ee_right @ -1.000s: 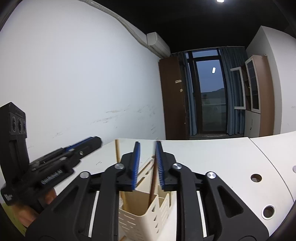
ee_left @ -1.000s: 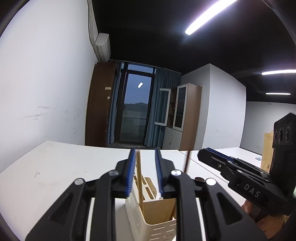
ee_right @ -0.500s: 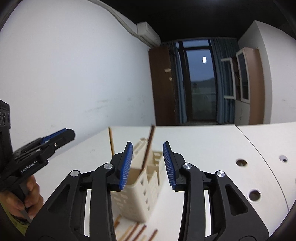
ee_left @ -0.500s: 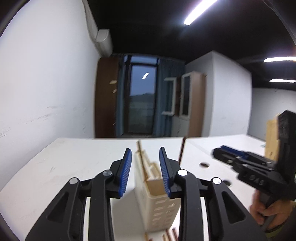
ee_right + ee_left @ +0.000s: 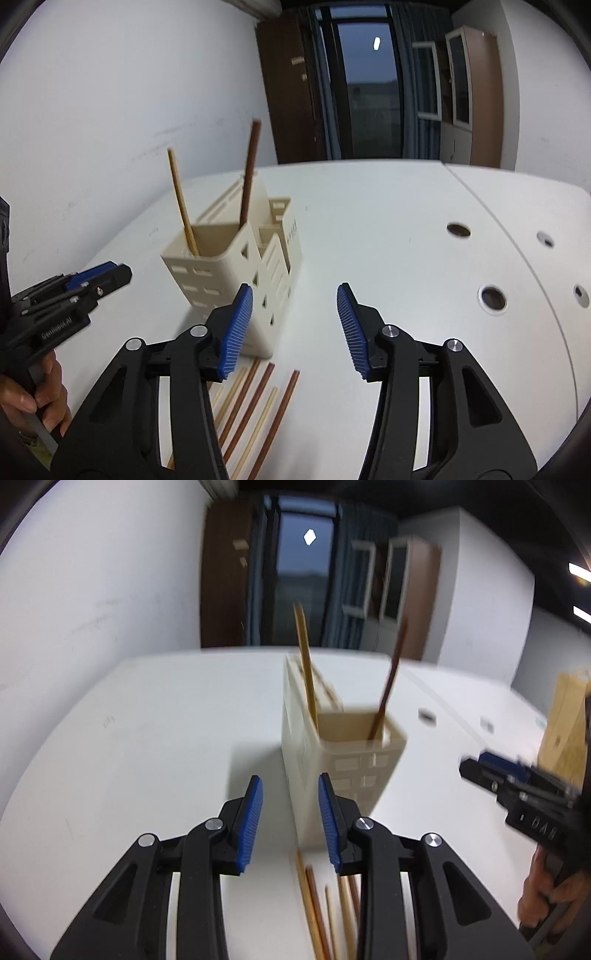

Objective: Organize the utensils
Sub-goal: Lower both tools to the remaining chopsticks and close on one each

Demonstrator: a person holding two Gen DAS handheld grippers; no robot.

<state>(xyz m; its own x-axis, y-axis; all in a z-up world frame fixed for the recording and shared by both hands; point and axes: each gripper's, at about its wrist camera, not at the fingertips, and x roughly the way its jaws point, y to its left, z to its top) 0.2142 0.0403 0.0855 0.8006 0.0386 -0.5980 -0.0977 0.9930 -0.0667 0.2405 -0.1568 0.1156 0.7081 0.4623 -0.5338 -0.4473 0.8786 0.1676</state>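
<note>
The cream holder [image 5: 236, 273] stands on the white bench [image 5: 388, 229] left of centre in the right wrist view, with a pale chopstick [image 5: 183, 206] and a dark chopstick [image 5: 249, 177] leaning in its front cell, probably so they stay upright and sorted. More chopsticks [image 5: 255, 410] lie flat at the bottom of the frame, just before the holder, likely awaiting pickup. The right hand-held gripper [image 5: 295, 328] holds nothing and its jaws are opening, seemingly to take one. The left hand-held gripper [image 5: 290, 823] stands narrow and empty, aimed at the holder's near corner. The loose sticks run off the lower edge and under the gripper bodies, so their count is unclear. The left view is blurred.
</note>
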